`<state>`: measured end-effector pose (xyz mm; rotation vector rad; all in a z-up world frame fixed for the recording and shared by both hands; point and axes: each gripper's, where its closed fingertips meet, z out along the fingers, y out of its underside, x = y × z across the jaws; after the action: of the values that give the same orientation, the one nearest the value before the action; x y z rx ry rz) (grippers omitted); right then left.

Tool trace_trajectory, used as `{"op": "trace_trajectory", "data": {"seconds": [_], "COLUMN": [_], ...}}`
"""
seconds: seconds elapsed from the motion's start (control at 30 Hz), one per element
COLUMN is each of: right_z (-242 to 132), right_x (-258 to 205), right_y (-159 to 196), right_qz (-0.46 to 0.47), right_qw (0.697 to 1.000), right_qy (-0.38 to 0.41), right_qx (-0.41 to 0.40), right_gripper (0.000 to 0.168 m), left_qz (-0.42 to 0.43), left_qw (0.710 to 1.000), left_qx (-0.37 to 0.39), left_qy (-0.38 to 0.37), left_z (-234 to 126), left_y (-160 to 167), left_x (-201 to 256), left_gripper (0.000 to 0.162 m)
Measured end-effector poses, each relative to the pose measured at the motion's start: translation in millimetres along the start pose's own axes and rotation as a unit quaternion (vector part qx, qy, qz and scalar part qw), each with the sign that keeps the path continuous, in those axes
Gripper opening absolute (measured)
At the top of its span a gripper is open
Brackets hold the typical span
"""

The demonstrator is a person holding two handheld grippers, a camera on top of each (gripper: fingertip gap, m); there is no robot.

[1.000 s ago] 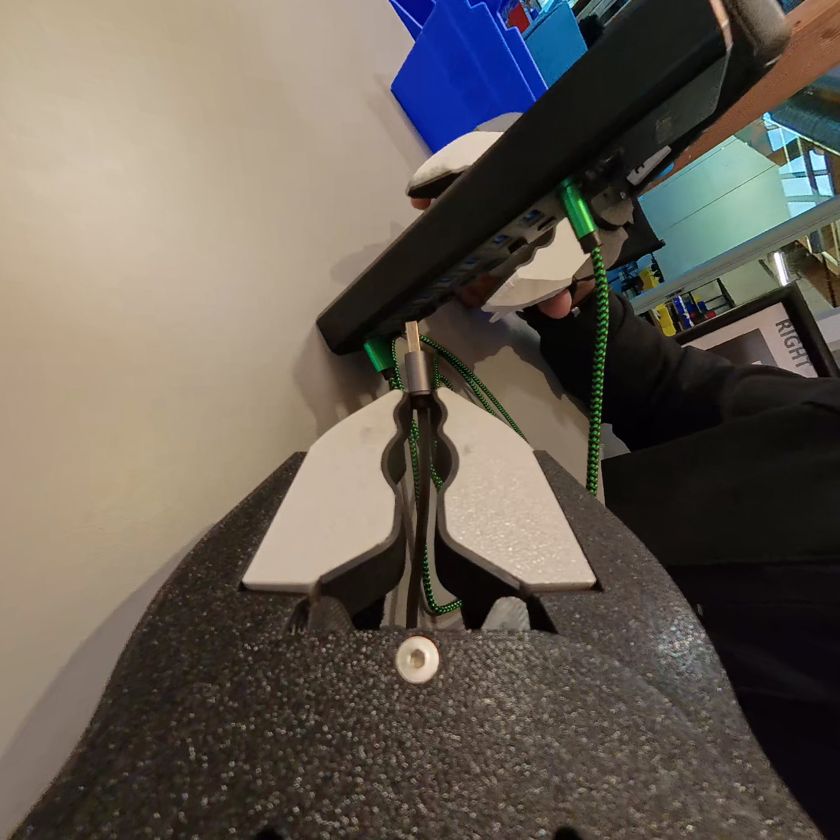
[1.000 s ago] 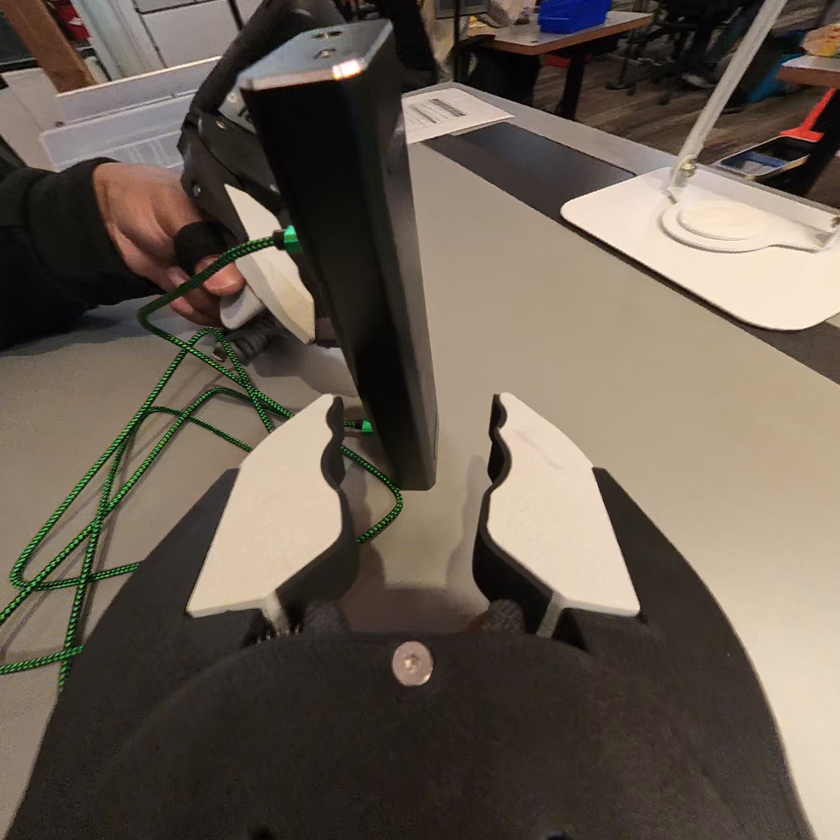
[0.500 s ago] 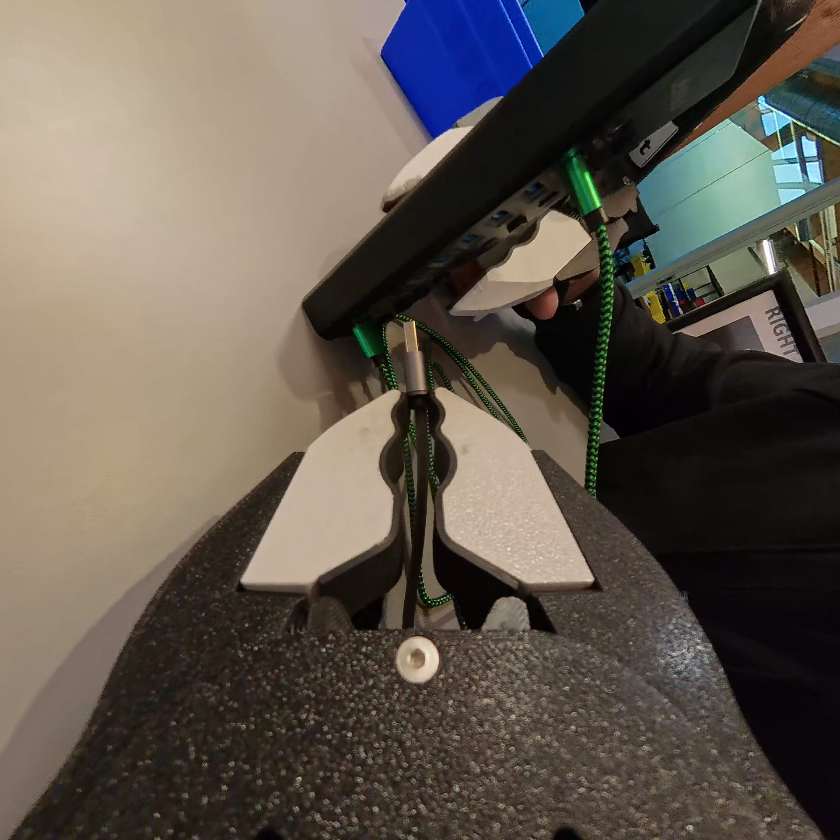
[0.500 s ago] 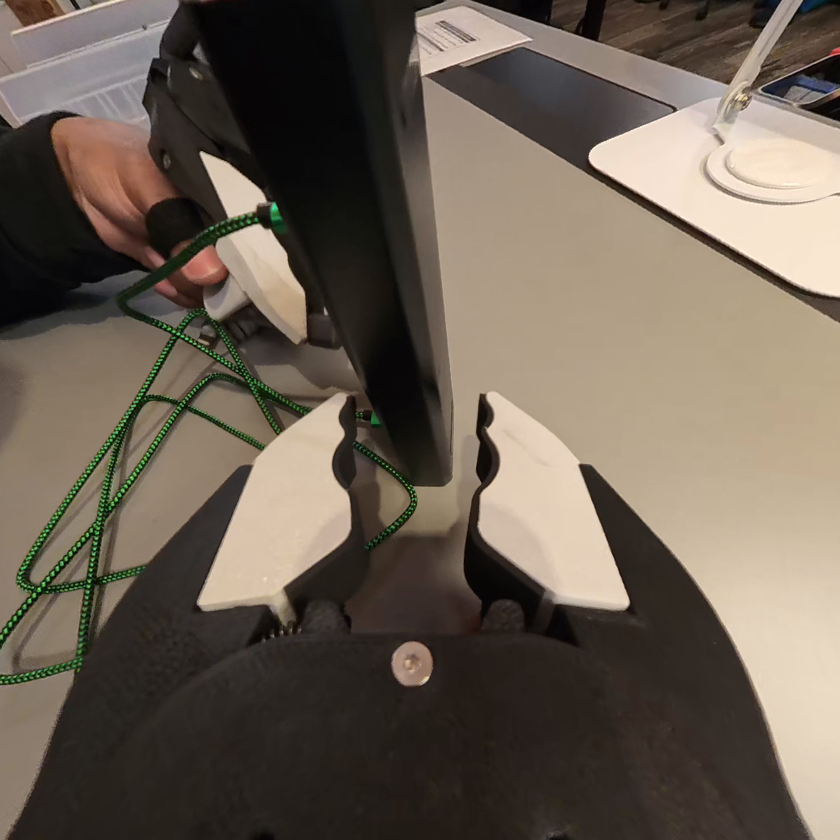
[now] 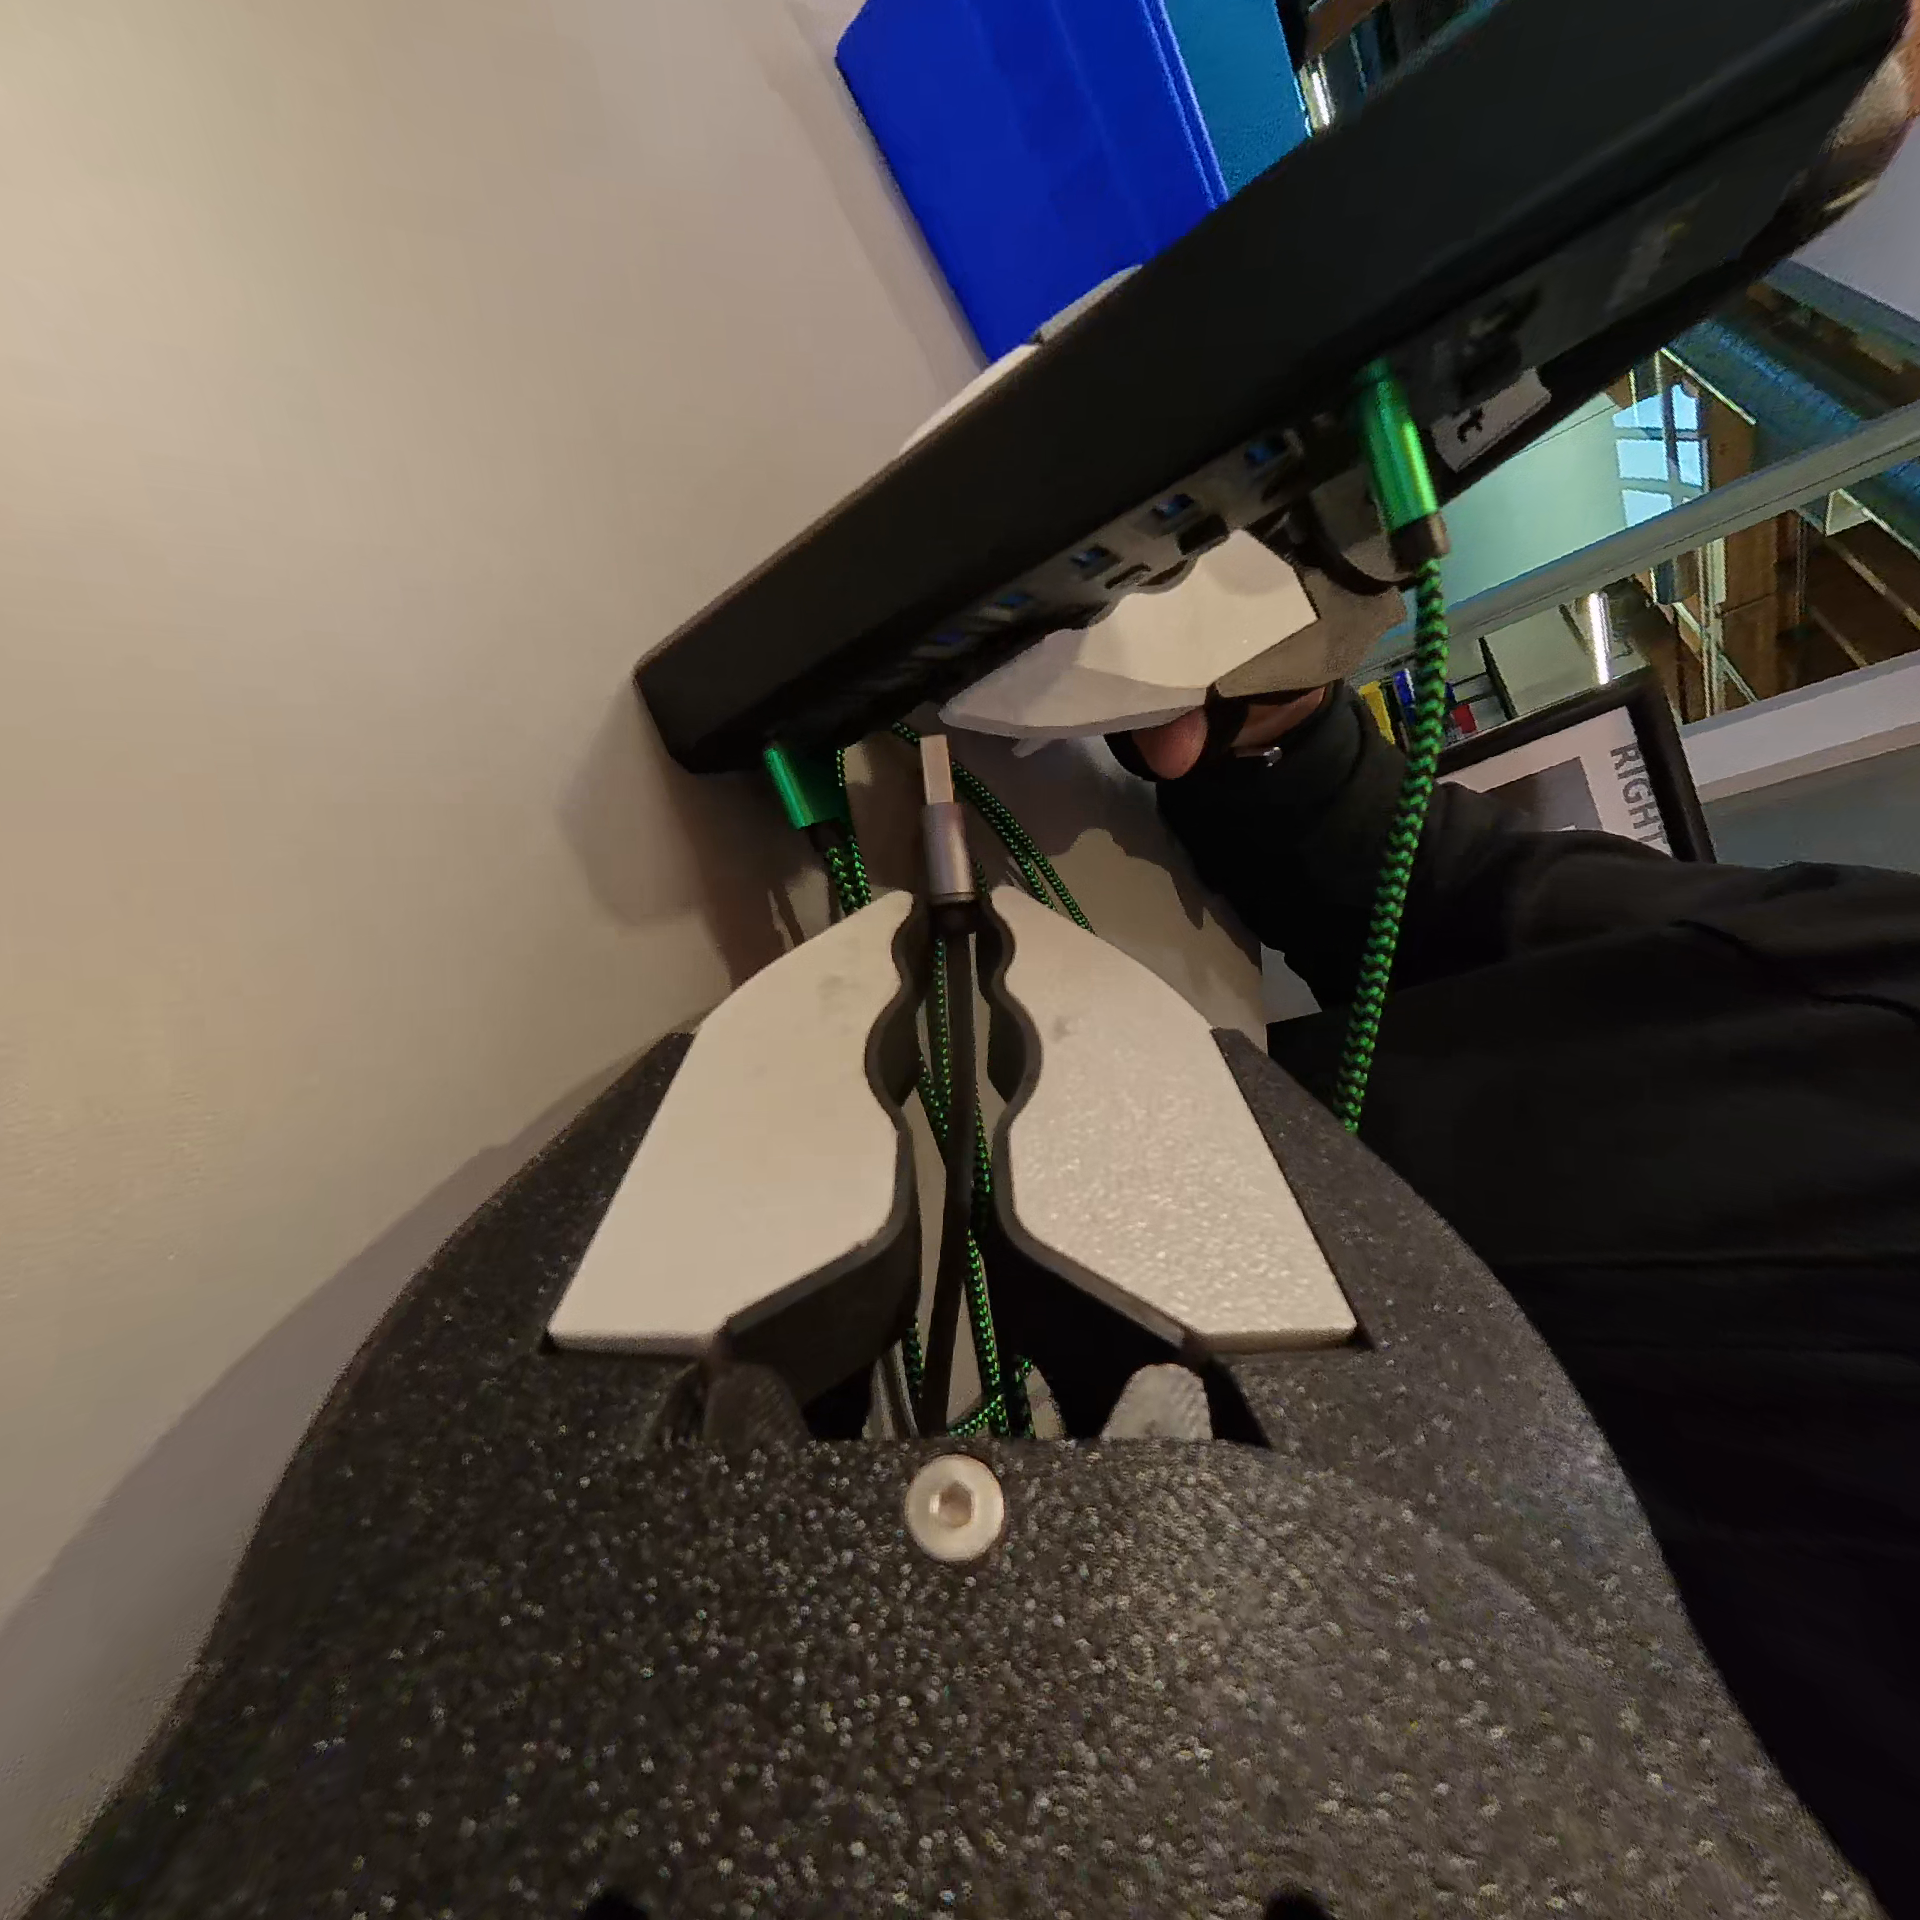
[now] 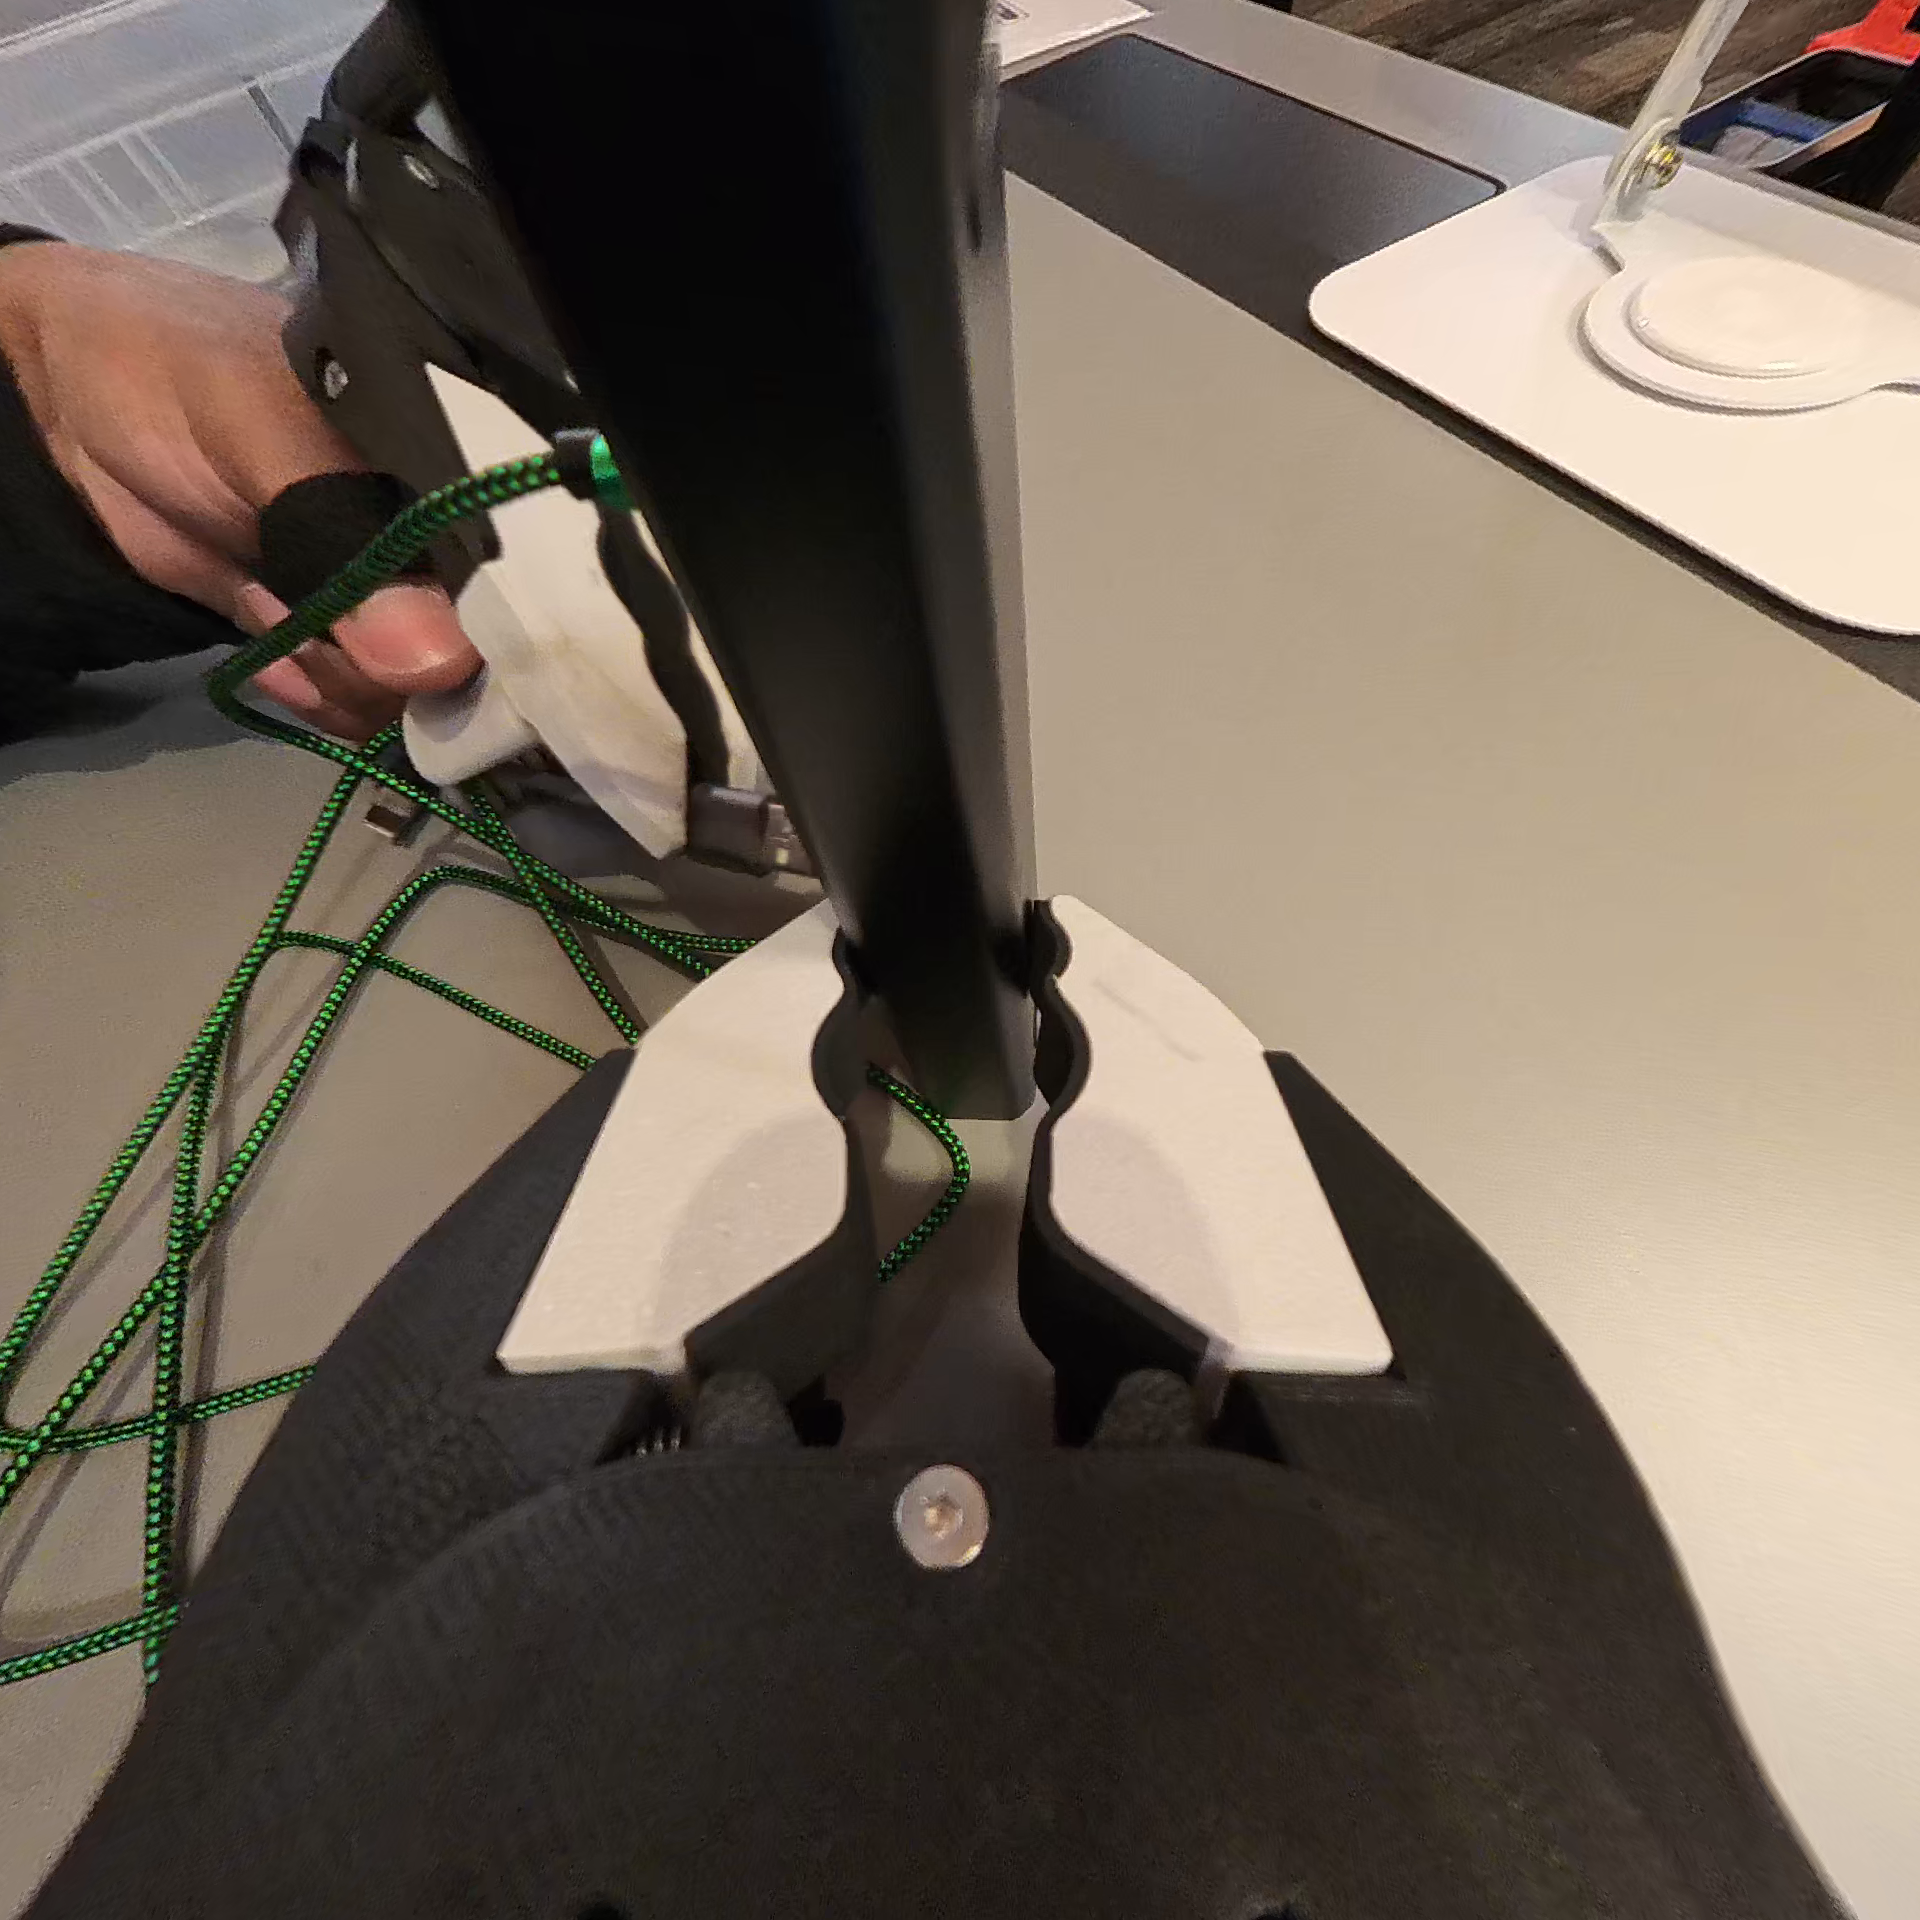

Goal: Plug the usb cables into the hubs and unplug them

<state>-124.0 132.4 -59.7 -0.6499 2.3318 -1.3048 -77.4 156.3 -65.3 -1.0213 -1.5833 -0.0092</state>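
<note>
A long black USB hub [image 5: 1195,447] is held tilted up off the grey table [image 6: 1351,831]. My right gripper [image 6: 940,940] is shut on the hub's lower end [image 6: 935,997]; its pale fingers [image 5: 1174,644] also show in the left wrist view. My left gripper [image 5: 948,906] is shut on a grey USB plug [image 5: 943,831] on a black cable. The plug's metal tip points at the hub's port side, close under it. Two green plugs [image 5: 800,790] [image 5: 1403,457] with green braided cables [image 6: 208,1091] sit in the hub. The left gripper [image 6: 582,665] and a hand show in the right wrist view.
A white lamp base [image 6: 1662,364] stands at the right on the table, past a dark strip [image 6: 1247,156]. Blue bins [image 5: 1039,156] and a framed sign [image 5: 1579,790] stand behind the hub. Loose green cable loops lie on the table at the left, with a spare grey plug [image 6: 390,826]. Spacing between my two grippers at the tips: around 6 cm.
My right gripper has moved forward and shut on the hub's lower end; it was open around it before. The grey plug in my left gripper now shows more metal tip under the hub.
</note>
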Motion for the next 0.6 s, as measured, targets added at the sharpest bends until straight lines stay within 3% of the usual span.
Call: {"op": "trace_trajectory", "data": {"seconds": [0.6], "right_z": [-5], "right_x": [-2], "right_y": [0], "right_qz": [0.0], "right_qw": [1.0], "right_qy": [0.024], "right_qx": [0.012], "right_gripper": [0.027], "left_qz": [-0.094], "left_qw": [0.995], "left_qx": [-0.008], "left_qy": [0.036], "left_z": [17], "left_y": [-5], "left_x": [-1], "left_gripper": [0.007]}}
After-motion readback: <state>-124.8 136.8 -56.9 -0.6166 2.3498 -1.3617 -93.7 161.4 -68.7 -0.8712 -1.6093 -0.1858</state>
